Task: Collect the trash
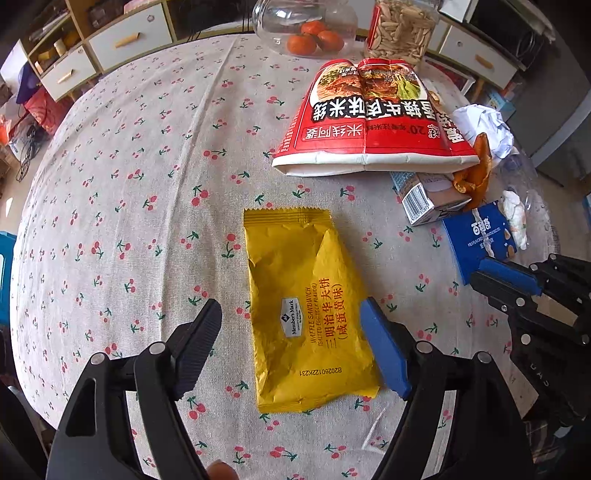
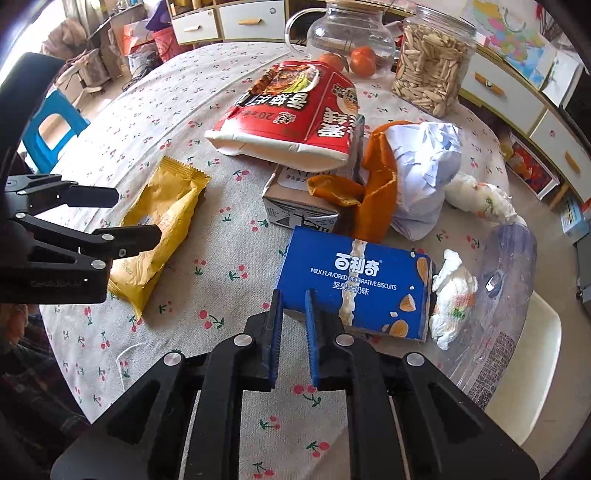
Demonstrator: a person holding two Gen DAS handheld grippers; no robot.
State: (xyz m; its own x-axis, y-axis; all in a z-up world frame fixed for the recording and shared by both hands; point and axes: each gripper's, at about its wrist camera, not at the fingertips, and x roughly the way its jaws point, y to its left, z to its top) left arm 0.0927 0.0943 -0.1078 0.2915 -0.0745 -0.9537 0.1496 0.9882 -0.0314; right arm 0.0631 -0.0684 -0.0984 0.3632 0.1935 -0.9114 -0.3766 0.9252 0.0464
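Observation:
A yellow snack wrapper [image 1: 306,306] lies flat on the cherry-print tablecloth [image 1: 147,184]. My left gripper [image 1: 291,306] is open and straddles it from above. The blue pad is at the wrapper's right edge and the black finger stands clear on the left. In the right wrist view the same left gripper [image 2: 136,214] hovers over the yellow wrapper [image 2: 162,214]. My right gripper [image 2: 293,299] is shut on the near corner of a blue biscuit box [image 2: 354,280]. The left wrist view shows the right gripper [image 1: 478,271] pinching that blue box [image 1: 476,236].
Behind lie a red noodle bag [image 2: 288,110], a small carton [image 2: 295,192], orange peel [image 2: 376,192], crumpled white paper [image 2: 424,166], tissue wads [image 2: 454,295] and a flattened clear bottle [image 2: 506,277]. A glass jar [image 2: 351,33] and a seed jar [image 2: 432,62] stand at the far edge.

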